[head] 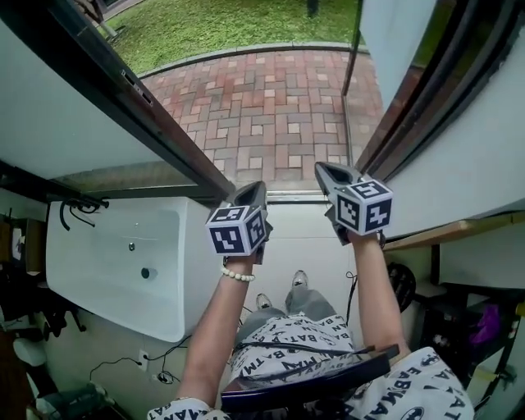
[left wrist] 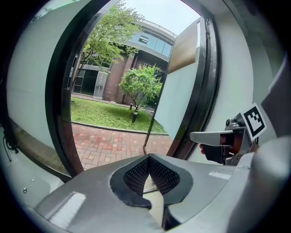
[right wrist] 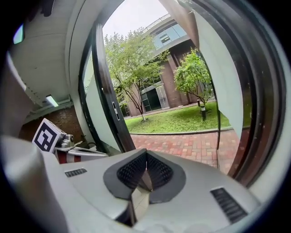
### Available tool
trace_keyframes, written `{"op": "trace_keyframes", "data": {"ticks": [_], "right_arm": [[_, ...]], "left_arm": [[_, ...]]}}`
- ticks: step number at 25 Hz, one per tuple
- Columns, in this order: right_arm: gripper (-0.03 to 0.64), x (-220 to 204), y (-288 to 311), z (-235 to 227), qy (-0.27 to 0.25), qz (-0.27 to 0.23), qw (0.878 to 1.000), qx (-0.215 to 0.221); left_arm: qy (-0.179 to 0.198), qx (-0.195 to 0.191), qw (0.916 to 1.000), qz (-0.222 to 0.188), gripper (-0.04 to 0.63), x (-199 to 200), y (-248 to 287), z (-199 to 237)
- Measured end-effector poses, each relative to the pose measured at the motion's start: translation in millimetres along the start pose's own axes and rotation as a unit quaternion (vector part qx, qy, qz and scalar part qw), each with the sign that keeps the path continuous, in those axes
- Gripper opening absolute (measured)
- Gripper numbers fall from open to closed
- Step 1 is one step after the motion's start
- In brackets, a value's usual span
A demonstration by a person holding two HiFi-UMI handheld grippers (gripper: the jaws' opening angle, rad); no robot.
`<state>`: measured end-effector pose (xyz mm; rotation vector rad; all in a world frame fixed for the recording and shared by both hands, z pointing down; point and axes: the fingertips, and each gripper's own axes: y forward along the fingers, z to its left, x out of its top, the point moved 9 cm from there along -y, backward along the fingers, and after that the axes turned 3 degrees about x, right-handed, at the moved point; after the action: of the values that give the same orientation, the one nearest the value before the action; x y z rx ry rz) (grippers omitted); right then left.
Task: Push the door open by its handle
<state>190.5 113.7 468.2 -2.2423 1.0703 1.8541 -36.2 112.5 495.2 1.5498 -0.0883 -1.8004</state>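
Note:
The white door (head: 399,33) with its dark edge (head: 351,57) stands swung outward at the right of the doorway; it also shows in the left gripper view as door (left wrist: 182,91) and in the right gripper view as door (right wrist: 218,77). I cannot make out a handle on it. My left gripper (head: 253,190) and right gripper (head: 326,171) are raised side by side at the threshold (head: 295,197), pointing out through the opening. Both are shut with nothing between the pads: left gripper (left wrist: 148,157), right gripper (right wrist: 146,154). Neither touches the door or the frame.
A dark door frame (head: 148,107) with a lock plate (head: 135,86) runs along the left. Red brick paving (head: 271,107) and grass (head: 238,25) lie outside. A white sink (head: 115,262) is on the left, dark shelving (head: 467,320) on the right.

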Motion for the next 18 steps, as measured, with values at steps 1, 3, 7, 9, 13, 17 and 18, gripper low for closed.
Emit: {"op": "trace_keyframes", "data": {"ticks": [1,3,7,9,13,17,18], "right_arm": [[0.012,-7.7,-1.7,2.6,0.003,-0.001,1.000,0.000],[0.012,-20.7,-7.0,7.4,0.009,-0.002,1.000,-0.002],[0.012,-36.9,-27.0,29.7,0.012,-0.001,1.000,-0.008],[0.012,-48.9,-40.5,44.9,0.009,0.000,1.000,-0.014],[0.012,-78.0,-63.0,90.9,-0.002,-0.003,0.999,-0.033],[0.012,-102.8,-90.6,141.8,-0.002,0.002,0.999,-0.042],[0.012,-109.3,-97.8,155.1,-0.005,0.002,0.999,-0.046]], "left_arm": [[0.001,-0.001,1.0000,0.001,-0.012,-6.8,-2.9,0.0],[0.001,-0.004,1.0000,0.002,-0.012,-18.2,-8.5,-1.9],[0.003,-0.012,0.9999,-0.001,-0.012,-30.3,-30.6,-8.1],[0.002,-0.016,0.9999,-0.005,-0.012,-41.2,-46.1,-9.8],[-0.011,-0.028,0.9995,-0.010,-0.012,-74.0,-88.7,0.4],[-0.013,-0.039,0.9992,-0.003,-0.012,-102.1,-137.7,2.6],[-0.011,-0.043,0.9990,-0.004,-0.012,-108.4,-150.3,2.1]]}}
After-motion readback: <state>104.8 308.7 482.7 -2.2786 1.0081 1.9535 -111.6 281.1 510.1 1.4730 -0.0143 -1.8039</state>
